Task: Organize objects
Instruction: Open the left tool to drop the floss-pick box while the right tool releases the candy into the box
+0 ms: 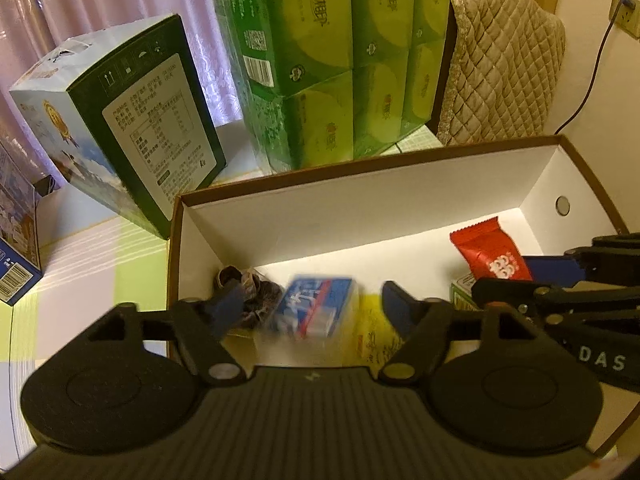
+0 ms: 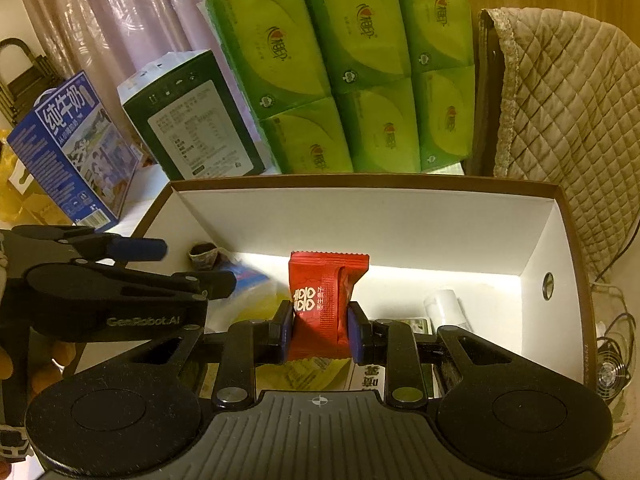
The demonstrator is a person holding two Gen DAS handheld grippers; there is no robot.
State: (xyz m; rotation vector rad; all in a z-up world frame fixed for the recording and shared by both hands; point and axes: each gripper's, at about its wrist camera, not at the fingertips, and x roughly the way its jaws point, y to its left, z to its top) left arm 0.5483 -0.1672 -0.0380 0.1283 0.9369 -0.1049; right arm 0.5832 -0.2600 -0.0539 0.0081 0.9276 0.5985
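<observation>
A white-lined cardboard box (image 1: 360,168) (image 2: 360,182) with a brown rim stands in front of me. My left gripper (image 1: 316,306) (image 2: 188,266) is open over its left half. A blurred blue-and-white packet (image 1: 320,312) (image 2: 248,276) shows in the gap between the fingers, touching neither. My right gripper (image 2: 320,328) (image 1: 528,276) is shut on a red sweet packet (image 2: 324,300) (image 1: 488,256), held upright above the box floor. On the floor lie a dark wrapped snack (image 1: 248,288) (image 2: 204,256), a yellow packet (image 1: 376,332) (image 2: 260,304) and a white tube (image 2: 444,304).
Behind the box stand stacked green tissue packs (image 1: 340,60) (image 2: 352,72), a dark green carton (image 1: 160,120) (image 2: 196,120) and a blue milk carton (image 2: 72,148). A quilted cover (image 2: 560,120) sits at the right. A small fan (image 2: 612,372) and cables lie past the right wall.
</observation>
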